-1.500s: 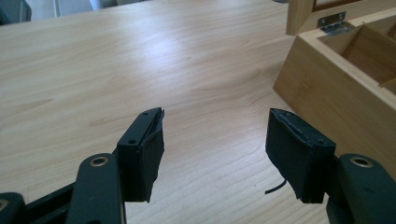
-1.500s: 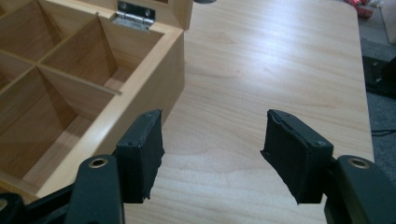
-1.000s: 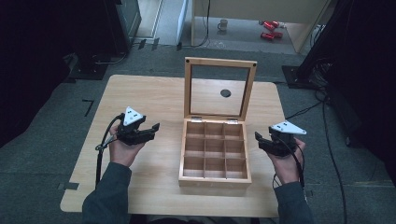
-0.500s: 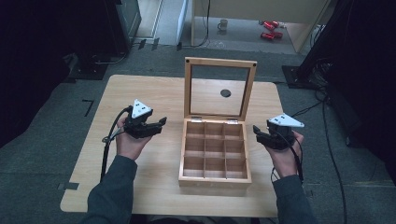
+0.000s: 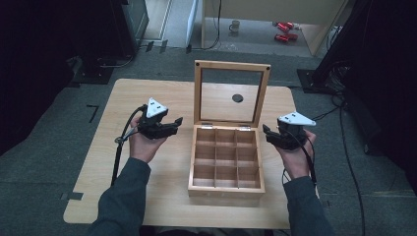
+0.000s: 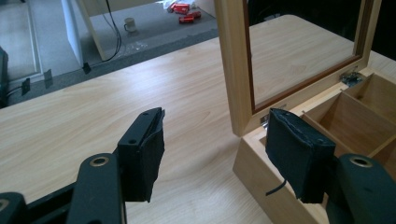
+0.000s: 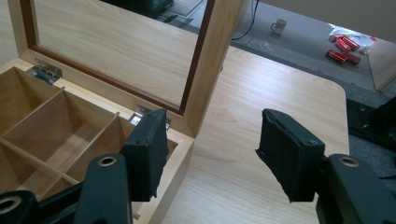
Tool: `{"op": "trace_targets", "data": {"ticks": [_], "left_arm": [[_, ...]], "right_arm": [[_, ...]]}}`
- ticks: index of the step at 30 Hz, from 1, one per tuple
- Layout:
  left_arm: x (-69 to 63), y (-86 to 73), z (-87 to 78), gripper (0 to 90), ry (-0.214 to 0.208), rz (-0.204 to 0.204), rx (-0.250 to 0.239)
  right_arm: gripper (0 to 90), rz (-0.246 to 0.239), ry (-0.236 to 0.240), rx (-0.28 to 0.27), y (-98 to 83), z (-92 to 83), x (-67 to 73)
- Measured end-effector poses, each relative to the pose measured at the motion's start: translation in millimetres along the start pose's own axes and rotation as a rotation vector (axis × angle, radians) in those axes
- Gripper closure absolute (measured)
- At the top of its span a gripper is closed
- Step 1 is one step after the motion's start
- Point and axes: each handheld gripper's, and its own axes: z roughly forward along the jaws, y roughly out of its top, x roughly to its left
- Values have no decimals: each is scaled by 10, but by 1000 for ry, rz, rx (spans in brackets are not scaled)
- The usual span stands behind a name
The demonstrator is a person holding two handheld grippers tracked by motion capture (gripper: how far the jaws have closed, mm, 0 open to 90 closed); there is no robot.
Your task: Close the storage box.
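Surface: pale rounded-corner wooden surface (image 5: 147, 93), with a small dark round spot (image 5: 237, 98) seen through the lid's pane, toward 12 o'clock.
Box: light wooden box with a grid of square compartments (image 5: 226, 160), sitting right of the surface's middle, toward 6 o'clock; all the compartments that show are bare.
Lid: glass-paned wooden-framed lid (image 5: 231, 93), hinged at the box's 12 o'clock edge, standing upright.
Left tongs: black two-jaw left tongs (image 5: 173, 124) at 9 o'clock of the box, held above the surface in the person's left hand (image 5: 142, 142); in the left gripper view (image 6: 215, 149) the jaws are spread wide, nothing between them, the box's near corner just ahead.
Right tongs: black right tongs (image 5: 268, 135) at 3 o'clock of the box, close beside its edge, in the right hand (image 5: 297, 157); in the right gripper view (image 7: 212, 154) the jaws gape wide, gripping nothing.
Floor: grey floor with red cans (image 5: 282, 29) and a mug (image 5: 235, 24) at 12 o'clock.
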Motion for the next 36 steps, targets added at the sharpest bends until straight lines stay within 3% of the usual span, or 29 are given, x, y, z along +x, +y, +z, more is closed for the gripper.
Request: {"op": "trace_targets", "data": {"ticks": [21, 26, 32, 36], "left_arm": [[-98, 401, 280, 380, 3, 37, 18], [-107, 495, 349, 379, 6, 39, 20], [-108, 581, 433, 385, -21, -6, 16], [-129, 635, 476, 388, -22, 1, 20]], "right_arm": [[433, -20, -13, -11, 363, 199, -30], [433, -2, -13, -19, 451, 249, -64], [435, 31, 7, -32, 556, 349, -125], [419, 51, 18, -26, 568, 402, -150]]}}
